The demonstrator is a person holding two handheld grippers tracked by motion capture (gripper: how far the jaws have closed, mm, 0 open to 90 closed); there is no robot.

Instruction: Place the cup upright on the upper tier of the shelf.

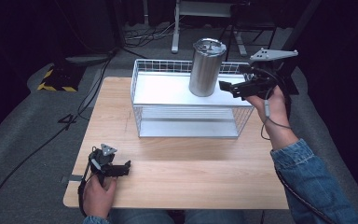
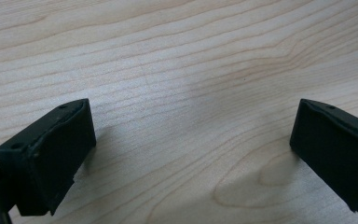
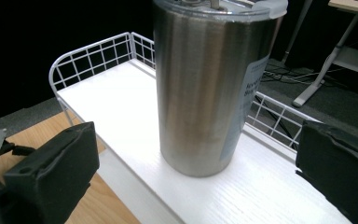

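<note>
High view: 1 steel tumbler (image 1: 206, 68) with a clear lid stands upright on the white top shelf (image 1: 168, 91) of a wire rack (image 1: 189, 122), toward the shelf's right rear, with the rack set on the far half of the wooden counter (image 1: 186, 177). The right tongs (image 1: 235, 87) hover just beside the tumbler's right side with jaws spread wide and not touching it, gripping nothing. The left tongs (image 1: 121, 168) sit low over the counter's near left corner, well apart from the rack, jaws likewise spread and empty over bare wood.
</note>
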